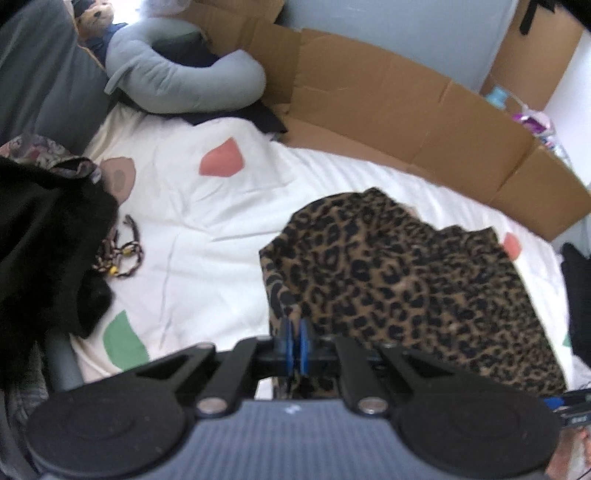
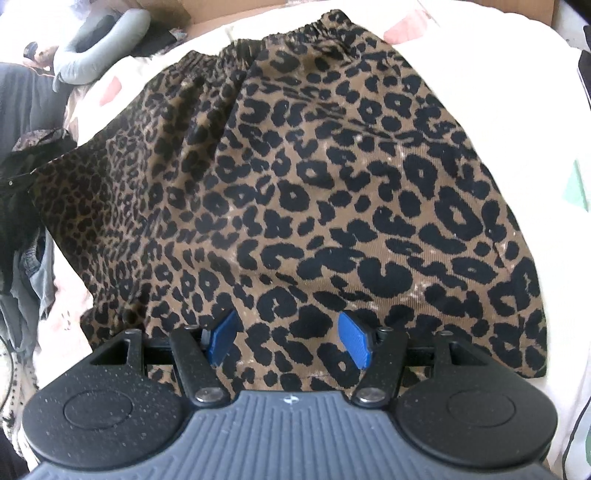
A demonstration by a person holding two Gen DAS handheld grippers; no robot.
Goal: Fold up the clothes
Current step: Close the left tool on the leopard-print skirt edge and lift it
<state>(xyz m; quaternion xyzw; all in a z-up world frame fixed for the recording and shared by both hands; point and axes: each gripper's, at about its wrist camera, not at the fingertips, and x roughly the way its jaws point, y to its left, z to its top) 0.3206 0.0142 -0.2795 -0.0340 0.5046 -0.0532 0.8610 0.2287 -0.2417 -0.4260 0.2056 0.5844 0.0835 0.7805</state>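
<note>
A leopard-print skirt (image 1: 406, 280) lies on the white bedspread (image 1: 207, 229), its elastic waistband at the far end in the right wrist view (image 2: 295, 177). My left gripper (image 1: 294, 341) is shut on the skirt's near left corner and lifts that edge a little. My right gripper (image 2: 290, 341) is open, its blue pads (image 2: 354, 341) hovering just above the skirt's near hem, holding nothing.
A pile of dark clothes (image 1: 44, 240) lies on the left of the bed, with a braided cord (image 1: 122, 254) beside it. A grey curved pillow (image 1: 184, 85) and a teddy bear (image 1: 94, 18) sit at the head. Flattened cardboard (image 1: 406, 110) lines the far side.
</note>
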